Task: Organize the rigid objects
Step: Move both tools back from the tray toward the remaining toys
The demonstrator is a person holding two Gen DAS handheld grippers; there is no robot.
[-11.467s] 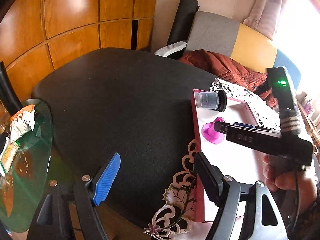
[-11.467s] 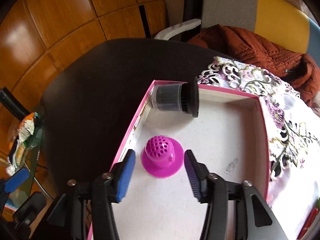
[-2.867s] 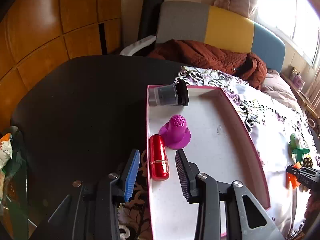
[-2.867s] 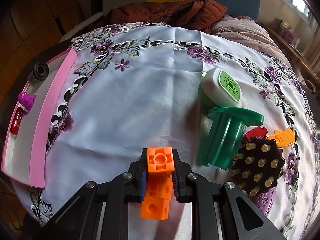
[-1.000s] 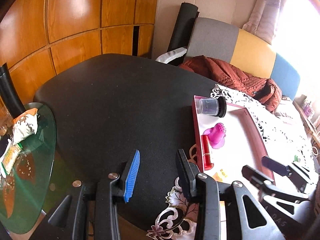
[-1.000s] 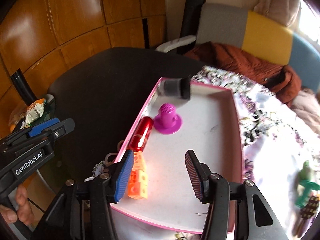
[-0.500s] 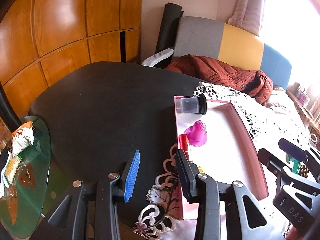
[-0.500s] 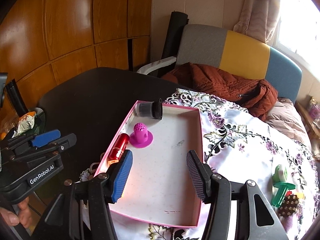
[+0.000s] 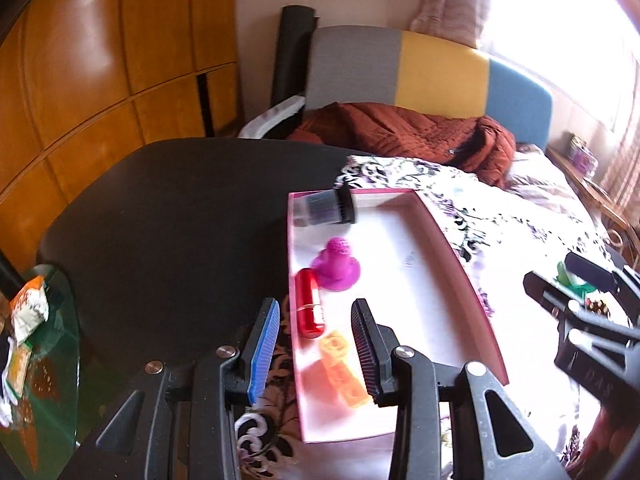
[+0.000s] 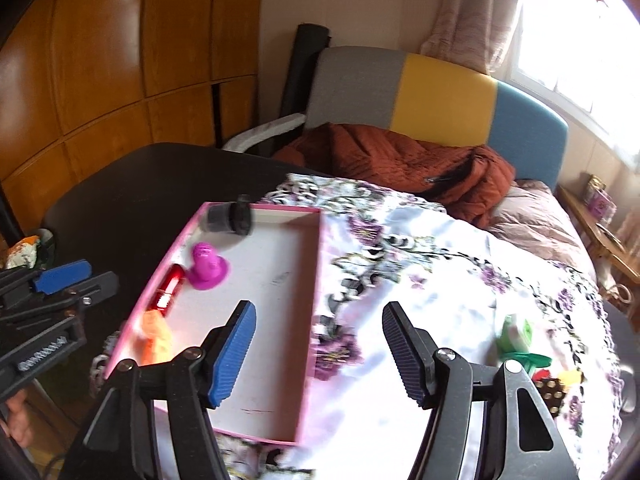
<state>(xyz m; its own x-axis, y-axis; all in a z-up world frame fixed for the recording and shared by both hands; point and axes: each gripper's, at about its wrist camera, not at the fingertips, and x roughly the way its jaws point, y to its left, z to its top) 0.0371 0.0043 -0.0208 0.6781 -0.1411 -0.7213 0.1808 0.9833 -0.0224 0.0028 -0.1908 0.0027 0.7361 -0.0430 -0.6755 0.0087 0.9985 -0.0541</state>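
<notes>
A pink-rimmed tray point(image 9: 460, 264) point(image 10: 312, 280) lies on the flowered cloth. In it are a dark cup on its side point(image 9: 324, 208) point(image 10: 228, 216), a magenta strainer cap point(image 9: 338, 266) point(image 10: 206, 262), a red cylinder point(image 9: 310, 308) point(image 10: 168, 290) and orange blocks point(image 9: 340, 368) point(image 10: 156, 338). My left gripper point(image 9: 316, 340) is open and empty over the tray's near left corner. My right gripper point(image 10: 318, 352) is open and empty above the tray's right rim. It also shows in the left wrist view point(image 9: 568, 276).
Green items point(image 10: 518, 340), a studded dark piece point(image 10: 550, 390) and small red and yellow pieces lie on the cloth at right. The black table point(image 9: 172, 220) extends left. A glass side table point(image 9: 36, 360) with snack packets stands at far left. A sofa with a rust blanket point(image 10: 400, 160) is behind.
The orange blocks now lie in the tray and my right gripper is open and empty, swinging right away from the tray. My left gripper has shifted right toward the tray's near corner.
</notes>
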